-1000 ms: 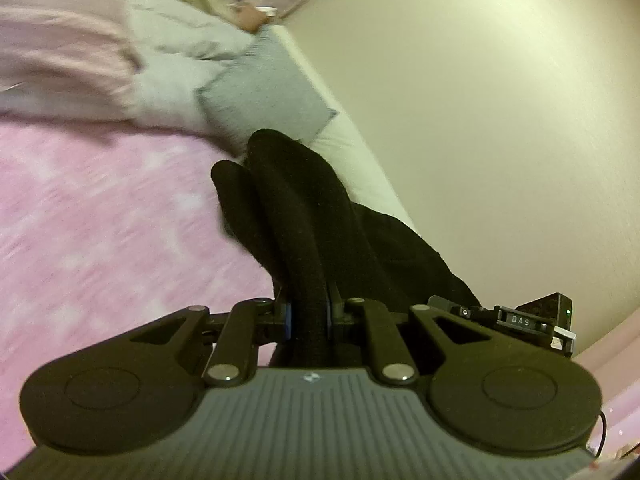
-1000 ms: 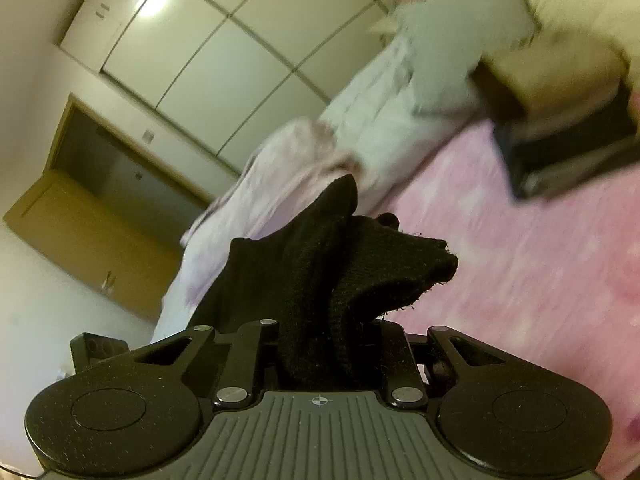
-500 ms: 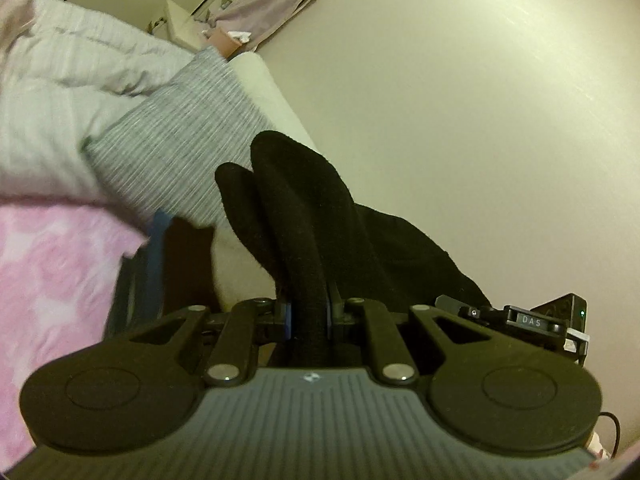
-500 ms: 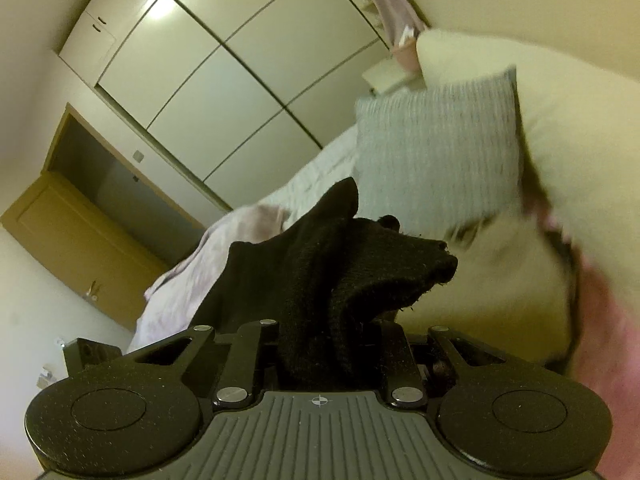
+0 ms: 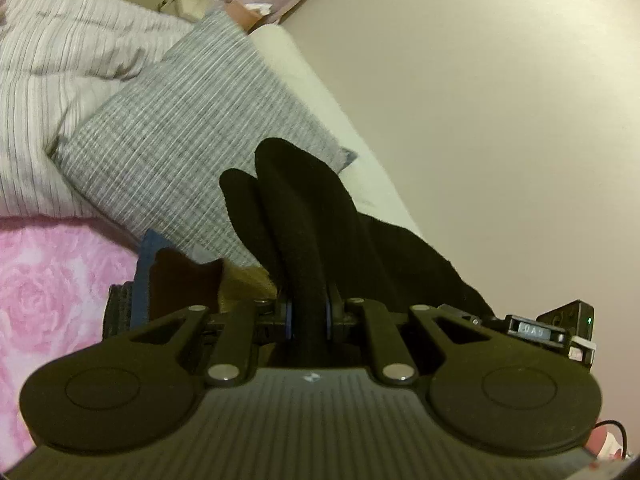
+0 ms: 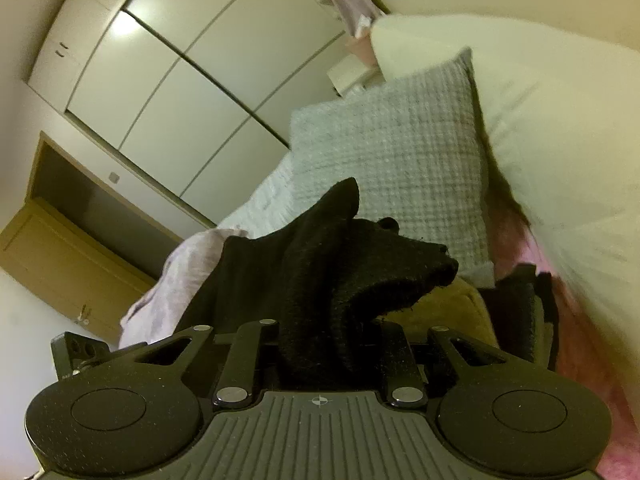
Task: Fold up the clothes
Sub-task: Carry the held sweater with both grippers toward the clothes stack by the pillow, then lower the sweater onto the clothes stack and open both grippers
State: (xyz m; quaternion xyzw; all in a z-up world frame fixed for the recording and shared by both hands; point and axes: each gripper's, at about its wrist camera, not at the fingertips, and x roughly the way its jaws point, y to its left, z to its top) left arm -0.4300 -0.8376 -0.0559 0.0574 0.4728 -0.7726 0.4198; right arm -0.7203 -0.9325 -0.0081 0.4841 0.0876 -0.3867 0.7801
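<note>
Left wrist view, left to right: we list a pink rose-print bedspread (image 5: 44, 292); a striped white duvet (image 5: 60, 80); a grey woven pillow (image 5: 192, 140); a stack of folded clothes (image 5: 160, 280) below the pillow. At centre, the left gripper (image 5: 310, 316) pinches a black knit garment (image 5: 304, 216), raised above the bed. At right, a small label reads, we think, "DAS" (image 5: 534, 331); it is too blurred to be sure.

Right wrist view: white wardrobe doors (image 6: 192, 72); the same black knit garment (image 6: 340, 280) bunched in the clamped right gripper (image 6: 332, 344); the pillow (image 6: 396, 160); a cream headboard (image 6: 560, 140).
</note>
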